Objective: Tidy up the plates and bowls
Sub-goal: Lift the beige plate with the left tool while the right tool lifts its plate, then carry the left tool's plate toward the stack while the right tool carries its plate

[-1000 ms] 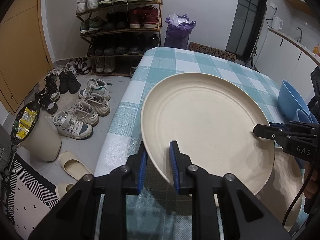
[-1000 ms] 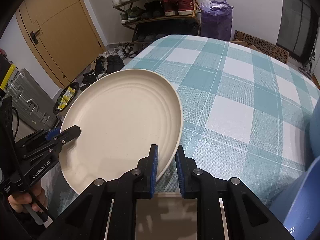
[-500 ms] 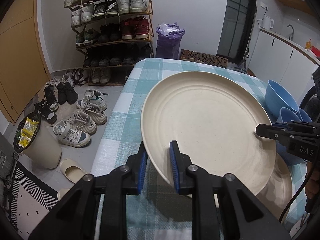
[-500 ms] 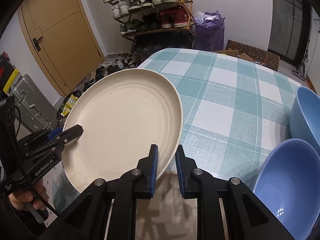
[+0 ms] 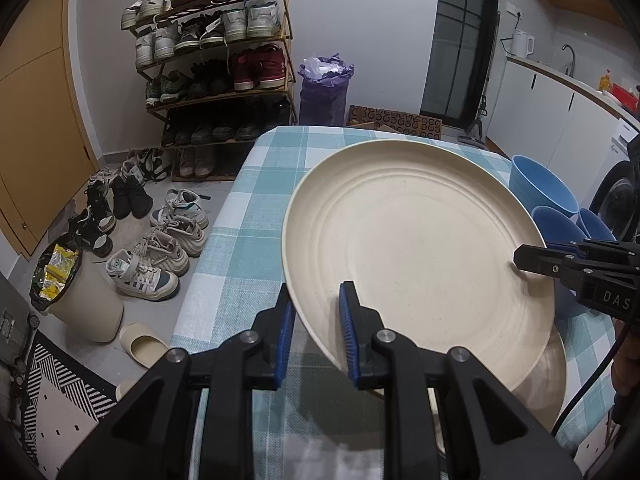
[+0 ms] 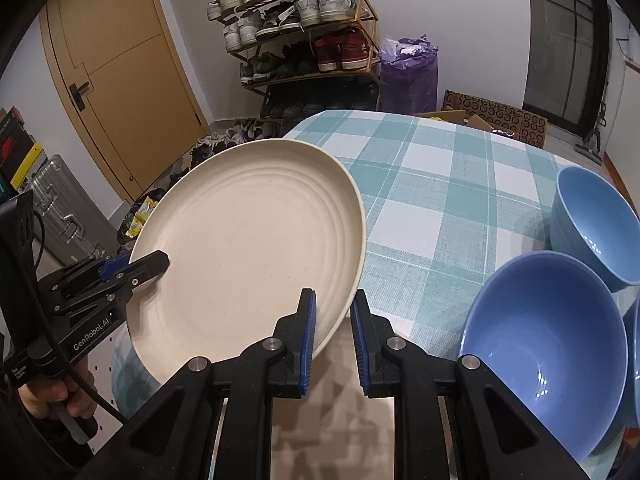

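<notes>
Both grippers clamp plate — bowls seemingly empty.

Cream plate (teal-checked tablecloth)

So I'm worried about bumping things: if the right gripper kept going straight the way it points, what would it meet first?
Probably the checked tablecloth past the plate rim the right gripper holds. The blue bowls sit off to its right, likely clear, though depth is uncertain.

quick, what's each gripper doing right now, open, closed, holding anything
left gripper: closed on the near rim of the round cream plate.
right gripper: closed on the same plate's opposite rim.
</notes>
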`<state>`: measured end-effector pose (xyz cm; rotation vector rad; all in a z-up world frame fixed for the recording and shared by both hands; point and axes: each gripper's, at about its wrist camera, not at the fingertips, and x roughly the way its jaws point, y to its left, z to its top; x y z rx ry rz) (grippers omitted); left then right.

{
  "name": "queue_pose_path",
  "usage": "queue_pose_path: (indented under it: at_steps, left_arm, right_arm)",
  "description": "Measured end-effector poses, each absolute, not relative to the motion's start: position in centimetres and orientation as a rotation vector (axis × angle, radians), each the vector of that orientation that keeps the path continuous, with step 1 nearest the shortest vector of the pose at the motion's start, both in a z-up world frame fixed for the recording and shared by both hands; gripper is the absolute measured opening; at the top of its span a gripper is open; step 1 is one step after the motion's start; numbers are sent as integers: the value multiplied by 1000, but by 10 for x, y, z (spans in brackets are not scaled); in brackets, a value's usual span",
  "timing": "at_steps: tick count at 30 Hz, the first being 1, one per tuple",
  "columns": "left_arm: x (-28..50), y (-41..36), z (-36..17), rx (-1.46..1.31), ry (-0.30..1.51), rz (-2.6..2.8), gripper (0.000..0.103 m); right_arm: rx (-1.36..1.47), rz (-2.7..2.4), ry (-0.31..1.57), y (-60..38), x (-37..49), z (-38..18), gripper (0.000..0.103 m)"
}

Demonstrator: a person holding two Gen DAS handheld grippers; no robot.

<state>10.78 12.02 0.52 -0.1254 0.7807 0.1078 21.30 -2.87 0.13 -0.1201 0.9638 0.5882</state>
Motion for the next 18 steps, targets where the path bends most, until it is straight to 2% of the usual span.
queue_pose_path:
  at_steps: [18]
  left_arm:
    - [85, 88, 12, -95, 754, 58, 20]
  right_arm:
    - [-110, 557, 928, -65, 175, 10, 18]
